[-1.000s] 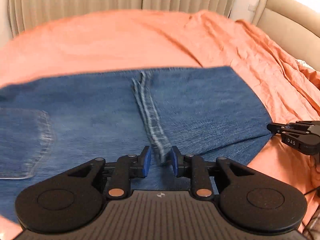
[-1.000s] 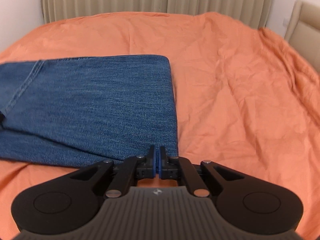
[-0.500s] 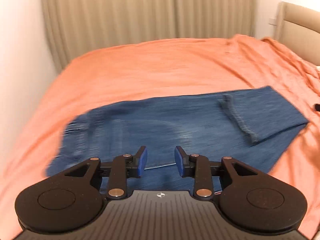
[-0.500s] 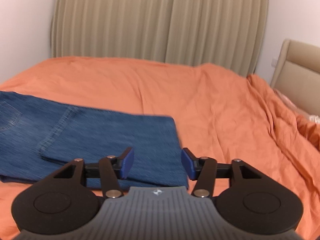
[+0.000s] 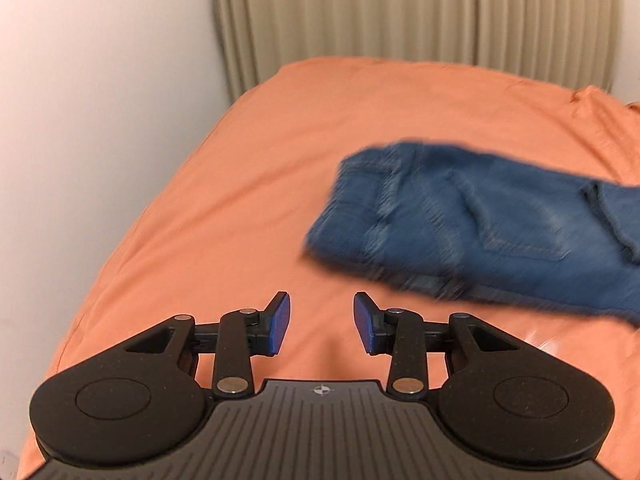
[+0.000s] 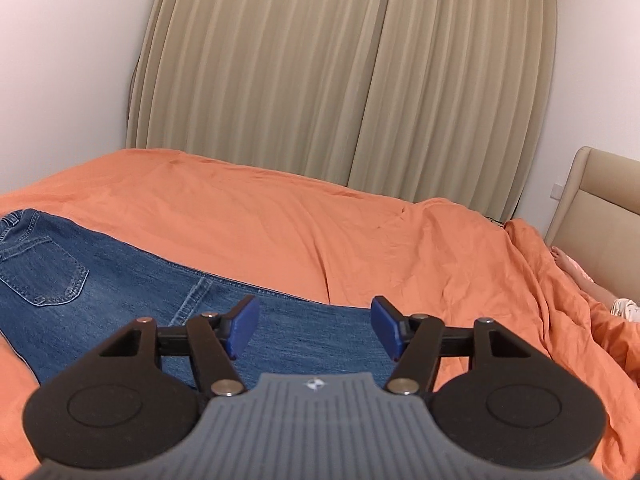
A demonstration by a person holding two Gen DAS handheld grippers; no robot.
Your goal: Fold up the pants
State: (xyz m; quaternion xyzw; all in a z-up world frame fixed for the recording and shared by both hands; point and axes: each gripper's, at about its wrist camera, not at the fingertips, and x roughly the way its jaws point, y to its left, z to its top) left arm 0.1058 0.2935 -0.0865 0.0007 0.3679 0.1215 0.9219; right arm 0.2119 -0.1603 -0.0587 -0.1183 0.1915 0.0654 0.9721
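Beige pleated curtains [image 5: 412, 12] hang behind a bed covered in a rumpled orange cotton sheet [image 5: 248, 184], with a plain white wall [image 5: 100, 80] on the left; on that sheet lie the blue denim pants [image 5: 480, 220], and in the left wrist view they are blurred and sit well over to the right, waistband end nearest the wall, with a leg end doubled back over the seat near the right edge.

A second ago the left gripper [image 5: 322, 328] was low over the denim with the inseam between its blue pads; now it is off the cloth and swung left, only bare sheet under it, its jaws opening with nothing between them; the pants are well apart from it.

Over in the right wrist view the pants [image 6: 140, 300] lie flat across the lower left, back pocket [image 6: 44, 276] and seam showing; the right gripper [image 6: 314, 326], pinched together at the folded edge a second ago, now stands higher above the cloth, its jaws opening wide and empty, the denim below them rather than in them; beyond, at the far right, a padded beige headboard [image 6: 600, 196] and part of a person's hand [image 6: 568, 264] lying on the bed.

Both claws having let go and drawn back, I judge one lengthwise fold to be laid down and released; the bundle is long, so a further fold probably remains, and the left gripper seems headed for the waistband end.
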